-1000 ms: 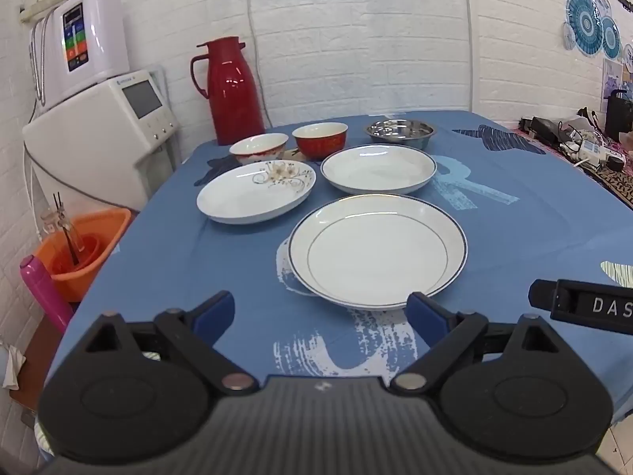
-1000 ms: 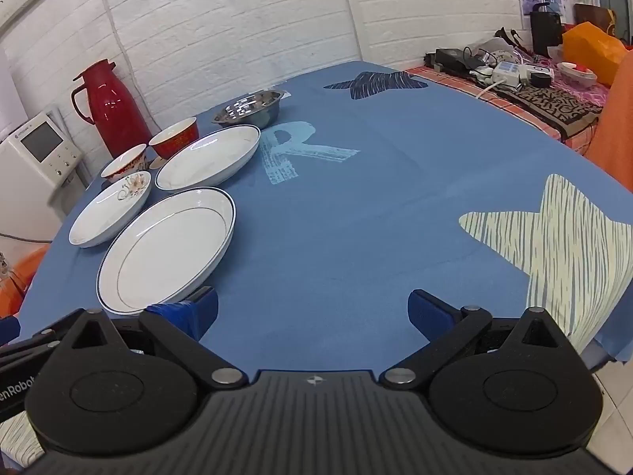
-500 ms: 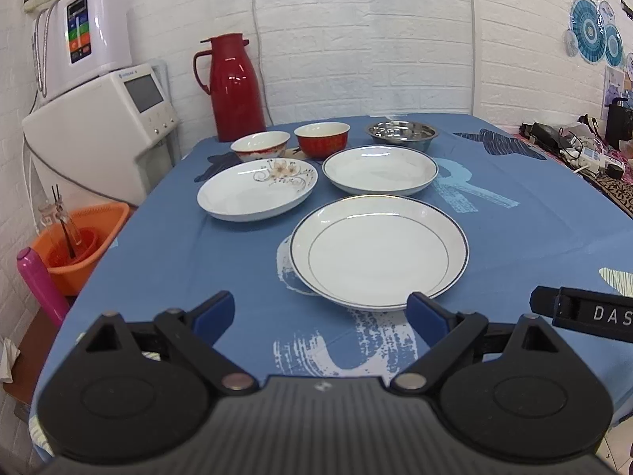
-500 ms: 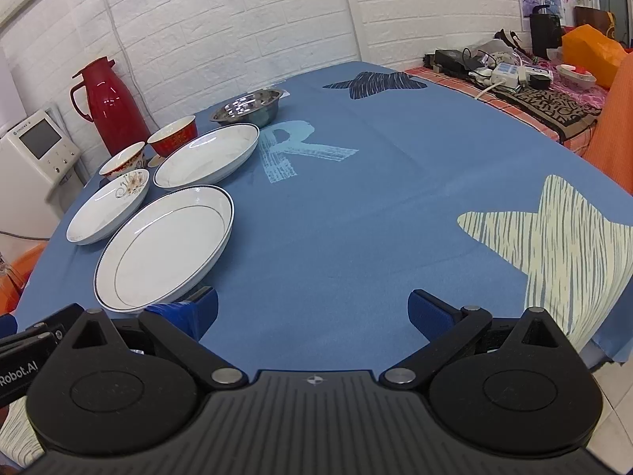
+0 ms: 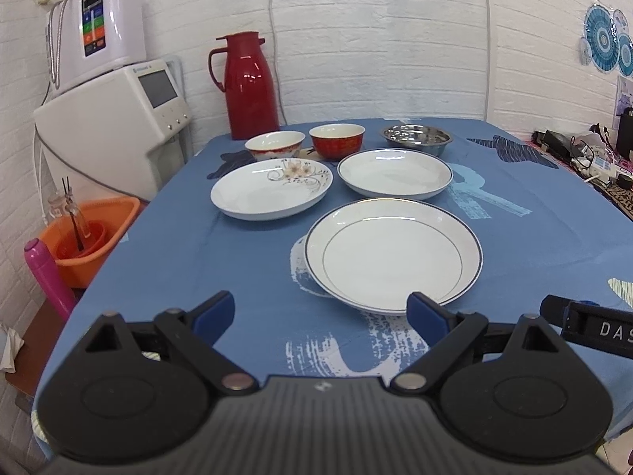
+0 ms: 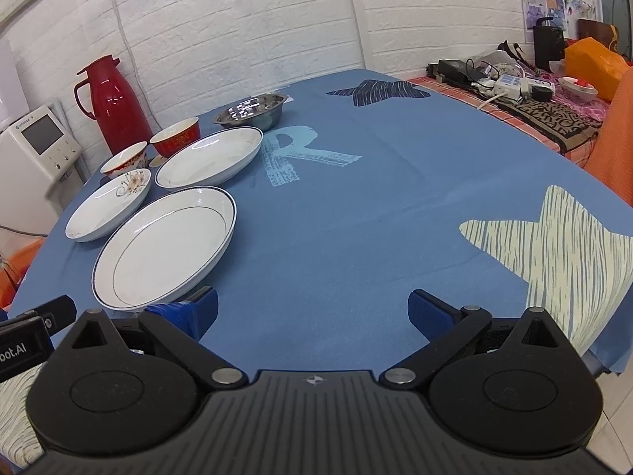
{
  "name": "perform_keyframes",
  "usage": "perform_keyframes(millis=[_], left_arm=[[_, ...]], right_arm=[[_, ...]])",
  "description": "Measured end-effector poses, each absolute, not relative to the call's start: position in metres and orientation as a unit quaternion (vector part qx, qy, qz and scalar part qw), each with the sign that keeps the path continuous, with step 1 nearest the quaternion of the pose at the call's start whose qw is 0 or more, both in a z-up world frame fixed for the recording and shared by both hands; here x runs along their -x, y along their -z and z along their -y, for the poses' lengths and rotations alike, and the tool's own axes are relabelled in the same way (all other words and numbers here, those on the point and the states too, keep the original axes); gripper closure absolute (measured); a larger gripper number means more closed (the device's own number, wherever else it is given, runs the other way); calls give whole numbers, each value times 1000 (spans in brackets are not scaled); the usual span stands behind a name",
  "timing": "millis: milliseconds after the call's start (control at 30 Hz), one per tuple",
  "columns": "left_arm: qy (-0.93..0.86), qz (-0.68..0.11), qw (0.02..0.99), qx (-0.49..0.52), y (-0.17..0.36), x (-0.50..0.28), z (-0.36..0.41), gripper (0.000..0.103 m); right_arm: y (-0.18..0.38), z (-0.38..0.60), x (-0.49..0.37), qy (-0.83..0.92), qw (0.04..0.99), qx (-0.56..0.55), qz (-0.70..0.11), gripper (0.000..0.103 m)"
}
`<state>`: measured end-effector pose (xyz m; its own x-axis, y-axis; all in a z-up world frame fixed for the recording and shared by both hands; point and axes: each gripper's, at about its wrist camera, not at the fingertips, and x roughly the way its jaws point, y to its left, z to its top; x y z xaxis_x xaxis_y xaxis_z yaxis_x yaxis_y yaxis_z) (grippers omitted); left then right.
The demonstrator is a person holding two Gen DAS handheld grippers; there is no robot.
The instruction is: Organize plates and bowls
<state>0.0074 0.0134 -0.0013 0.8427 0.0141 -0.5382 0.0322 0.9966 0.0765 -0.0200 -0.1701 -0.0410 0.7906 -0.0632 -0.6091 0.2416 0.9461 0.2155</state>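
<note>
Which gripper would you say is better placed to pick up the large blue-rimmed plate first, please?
Probably left. The left gripper is open and faces the blue-rimmed plate nearly head-on. The right gripper, also open, faces bare tablecloth, the plate off beside its left finger.

Dishes grouped on the table (image 5: pixel 237 277)

Largest plate (image 5: pixel 393 255) nearest; two plates (image 5: pixel 271 190) (image 5: pixel 395 174) side by side behind; three bowls (image 5: pixel 275 144) (image 5: pixel 336 140) (image 5: pixel 415 138) rowed behind those; flask (image 5: pixel 249 87) rearmost.

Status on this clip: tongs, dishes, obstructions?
Left tongs open, empty; right tongs open, empty. Large blue-rimmed white plate nearest, untouched, nothing stacked. Path to it unobstructed.
</note>
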Motion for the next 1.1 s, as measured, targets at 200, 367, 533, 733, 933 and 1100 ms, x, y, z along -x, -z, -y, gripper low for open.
perform_keyframes(millis=[200, 367, 533, 733, 933, 1100], left_arm=[[4, -279, 960, -36, 2, -8, -17, 10], [5, -281, 959, -26, 2, -9, -22, 10], [1, -283, 959, -25, 3, -12, -24, 10], [-2, -288, 957, -26, 5, -18, -26, 10], [-2, -296, 955, -19, 8, -22, -29, 10], [-4, -304, 953, -16, 12, -29, -31, 10]], right_arm=[[40, 169, 21, 80, 937, -141, -308, 13], [41, 170, 19, 81, 935, -146, -313, 13], [43, 168, 17, 78, 932, -147, -321, 13], [44, 163, 11, 72, 931, -141, -329, 13], [47, 163, 10, 71, 929, -144, -334, 13], [49, 167, 6, 74, 927, -148, -337, 13]])
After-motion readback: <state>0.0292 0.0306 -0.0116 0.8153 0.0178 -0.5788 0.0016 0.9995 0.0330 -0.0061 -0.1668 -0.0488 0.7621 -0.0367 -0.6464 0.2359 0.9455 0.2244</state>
